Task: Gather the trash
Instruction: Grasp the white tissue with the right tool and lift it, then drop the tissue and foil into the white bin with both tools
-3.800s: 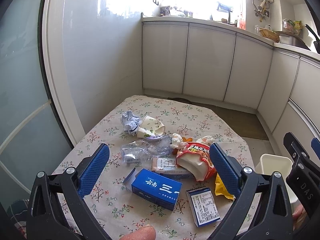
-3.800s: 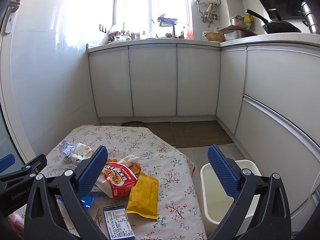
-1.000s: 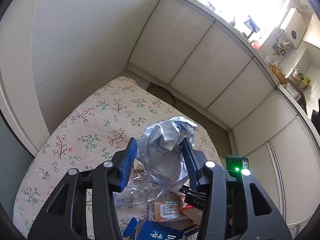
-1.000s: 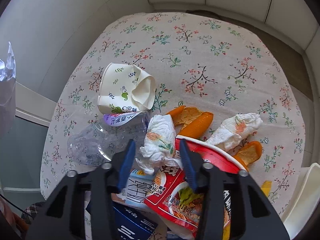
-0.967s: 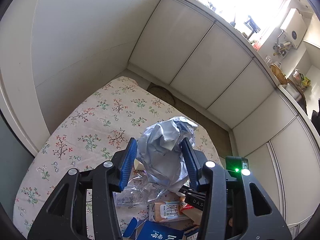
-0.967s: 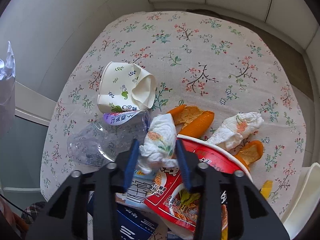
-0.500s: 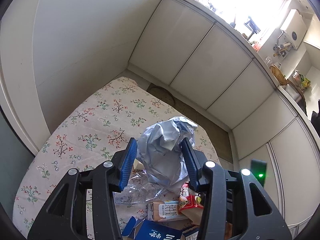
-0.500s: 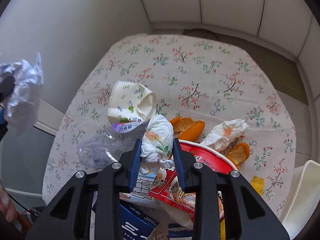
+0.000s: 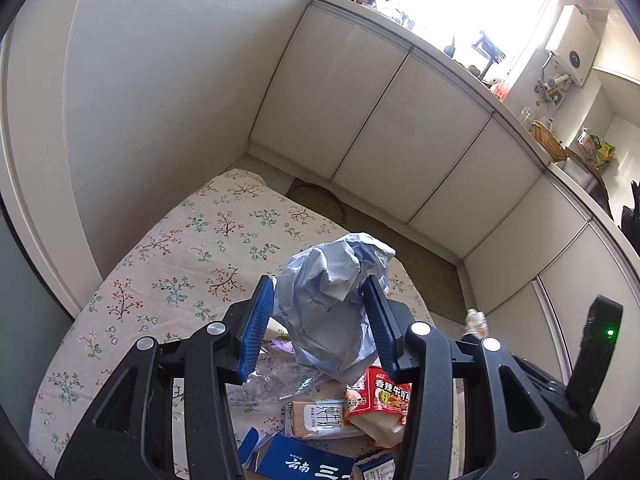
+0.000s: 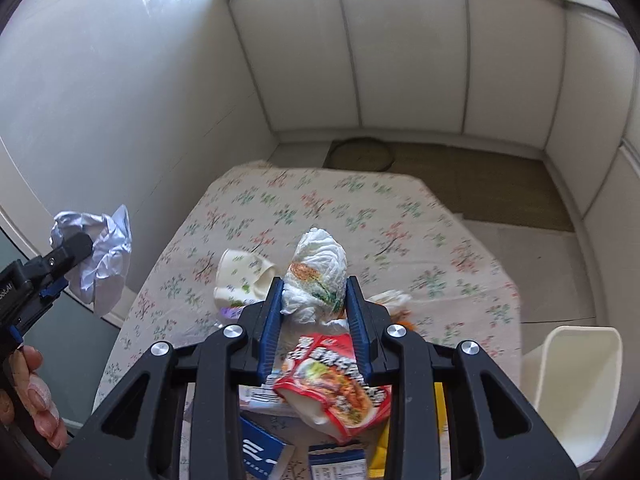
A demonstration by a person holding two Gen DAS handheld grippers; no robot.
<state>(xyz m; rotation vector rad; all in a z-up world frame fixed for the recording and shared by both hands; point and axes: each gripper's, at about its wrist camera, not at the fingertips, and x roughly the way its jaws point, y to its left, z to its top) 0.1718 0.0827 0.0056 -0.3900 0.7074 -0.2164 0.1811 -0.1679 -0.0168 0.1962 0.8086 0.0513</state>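
Above the floral table [image 10: 360, 208], the left gripper [image 9: 320, 320] pinches crumpled paper [image 9: 332, 300]; the right gripper [image 10: 314, 308] pinches a tissue wad [image 10: 316, 276].

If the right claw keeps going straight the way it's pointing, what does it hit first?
Probably the floral tablecloth. The right claw, shut on the stained tissue, aims over the table's bare far half, with the paper cup off to its left. Depth is uncertain.

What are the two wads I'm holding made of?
The pale blue-grey crumpled wad in the left gripper looks like matte paper: sharp, stiff creases. The white crumpled tissue with orange and green stains in the right gripper looks like soft tissue: fine quilted wrinkles.
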